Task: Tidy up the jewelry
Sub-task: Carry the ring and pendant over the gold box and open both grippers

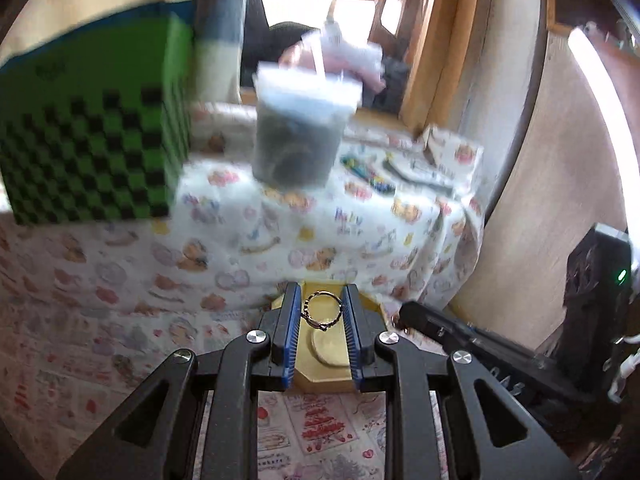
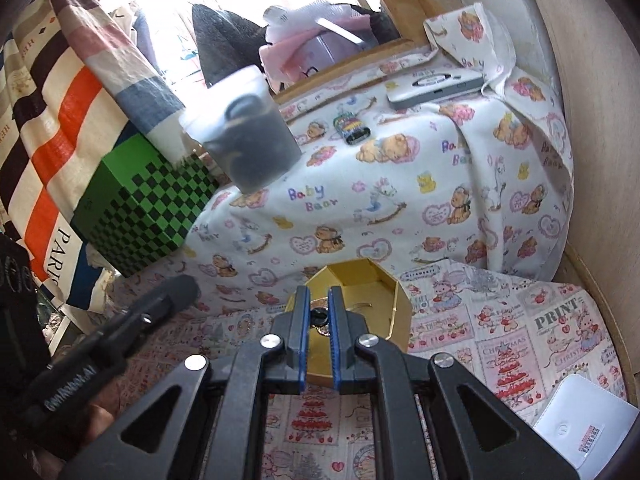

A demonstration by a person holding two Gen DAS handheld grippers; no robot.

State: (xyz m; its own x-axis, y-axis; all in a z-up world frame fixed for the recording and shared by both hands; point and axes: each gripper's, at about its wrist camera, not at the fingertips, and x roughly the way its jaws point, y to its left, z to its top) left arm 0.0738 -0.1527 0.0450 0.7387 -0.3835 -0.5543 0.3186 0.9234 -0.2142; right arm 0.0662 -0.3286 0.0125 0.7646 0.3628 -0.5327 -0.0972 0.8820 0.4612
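In the left wrist view, the left gripper [image 1: 322, 314] sits at the lower centre of the frame with its blue-padded jaws drawn in to a narrow gap, pinching a thin metal ring [image 1: 323, 309] by the two sides of its band; the ring hangs directly above the open gold box [image 1: 320, 360], whose floor shows a round raised disc. The ring looks very light, rigid and smooth, so it could easily twist or slip out of the ribbed pads; holding it across the band, as here, seems the soundest grip, and little force should be needed. The small ornament on its lower edge looks delicate. The view is blurred, and the only print legible is cartoon lettering on the bear-patterned cloth [image 1: 360, 216], too smeared to read. In the right wrist view, the right gripper [image 2: 319, 312] is at lower centre, jaws almost closed on a small dark object [image 2: 319, 313] that I cannot identify, over the near left corner of the same gold box [image 2: 400, 312]. Readable here: "Baby Bear" on the cloth [image 2: 400, 184] at centre, "PRINT" and "CHRISTMAS" on the pink mat [image 2: 520, 328] at right, "PARIS" on the striped bag [image 2: 60, 128] at left.
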